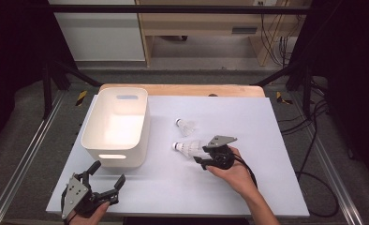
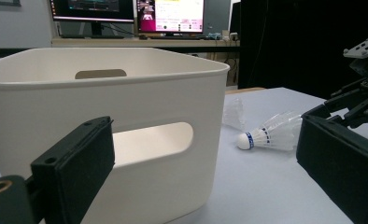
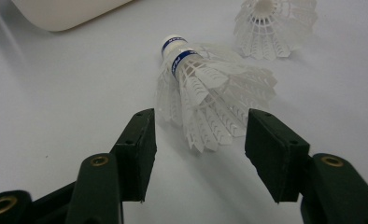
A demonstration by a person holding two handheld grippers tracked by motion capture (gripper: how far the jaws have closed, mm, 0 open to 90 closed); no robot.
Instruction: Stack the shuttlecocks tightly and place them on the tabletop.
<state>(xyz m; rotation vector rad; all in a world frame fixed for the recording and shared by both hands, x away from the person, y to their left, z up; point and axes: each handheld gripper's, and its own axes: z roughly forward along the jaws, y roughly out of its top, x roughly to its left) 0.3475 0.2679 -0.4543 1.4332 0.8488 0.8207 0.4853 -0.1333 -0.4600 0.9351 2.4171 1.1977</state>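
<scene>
On the table's right half, the right gripper stands half open, holding nothing, its jaws just short of the near shuttlecock's skirt. This looks like the approach before grasping: next it should advance and close gently, then carry it left to the white bin.

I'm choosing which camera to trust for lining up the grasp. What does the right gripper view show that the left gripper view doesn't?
Right gripper view: its own open jaws flank the skirt of the near shuttlecock without pressing it; the mesh and blue cork band are sharp.

Left gripper view: the white bin's front wall with its handle slot, monitors behind, and the right gripper seen from the side.

Both: the near shuttlecock, the second shuttlecock beyond it, a part of the bin, and the pale table.
</scene>
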